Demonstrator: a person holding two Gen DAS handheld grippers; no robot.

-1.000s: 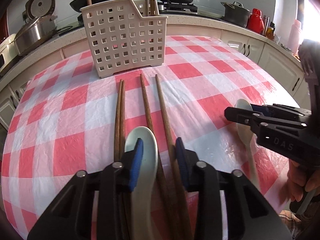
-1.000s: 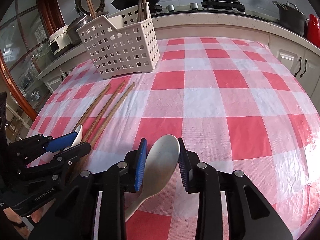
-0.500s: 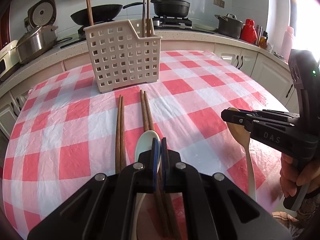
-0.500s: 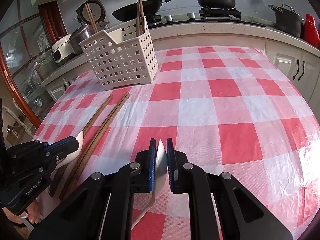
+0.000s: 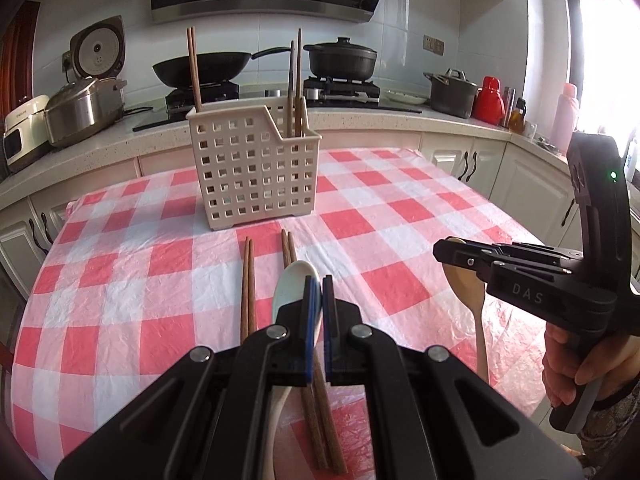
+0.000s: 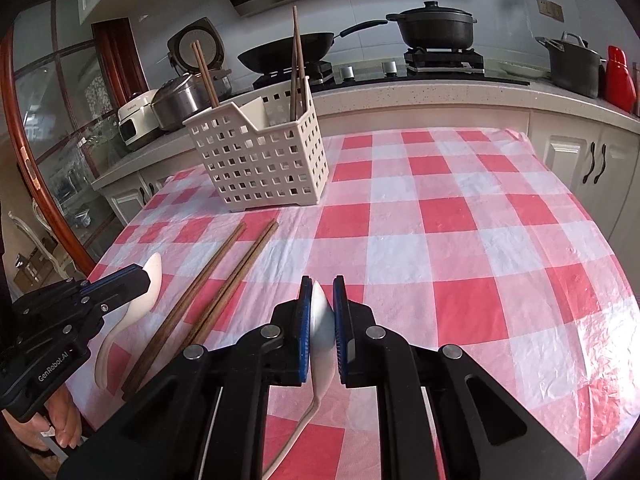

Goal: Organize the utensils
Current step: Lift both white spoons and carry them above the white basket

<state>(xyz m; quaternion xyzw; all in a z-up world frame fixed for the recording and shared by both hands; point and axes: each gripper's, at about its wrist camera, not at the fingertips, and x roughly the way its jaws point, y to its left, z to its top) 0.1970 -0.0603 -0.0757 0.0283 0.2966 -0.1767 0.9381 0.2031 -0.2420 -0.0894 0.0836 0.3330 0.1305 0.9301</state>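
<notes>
My left gripper (image 5: 317, 285) is shut on the bowl of a white ceramic spoon (image 5: 294, 286), held a little above the checked tablecloth; in the right wrist view this gripper (image 6: 141, 277) and its white spoon (image 6: 128, 312) sit at the left. My right gripper (image 6: 322, 285) is shut on a pale beige spoon (image 6: 320, 320) turned on edge, its handle hanging below. In the left wrist view the right gripper (image 5: 444, 250) grips that beige spoon (image 5: 468, 288). Two pairs of brown chopsticks (image 5: 249, 280) (image 6: 216, 264) lie on the cloth. A cream perforated basket (image 5: 252, 168) (image 6: 260, 160) behind them holds upright chopsticks.
The table (image 6: 460, 216) is covered with red and white checked plastic, and its edges fall away left and right. Behind it runs a counter (image 5: 400, 120) with a rice cooker (image 5: 80, 108), wok, pots and a red kettle (image 5: 490, 104). A person's hand (image 5: 576, 364) holds the right gripper's handle.
Both grippers have closed from open onto their spoons and have risen with them. The view has tilted up, showing more of the basket and counter.
</notes>
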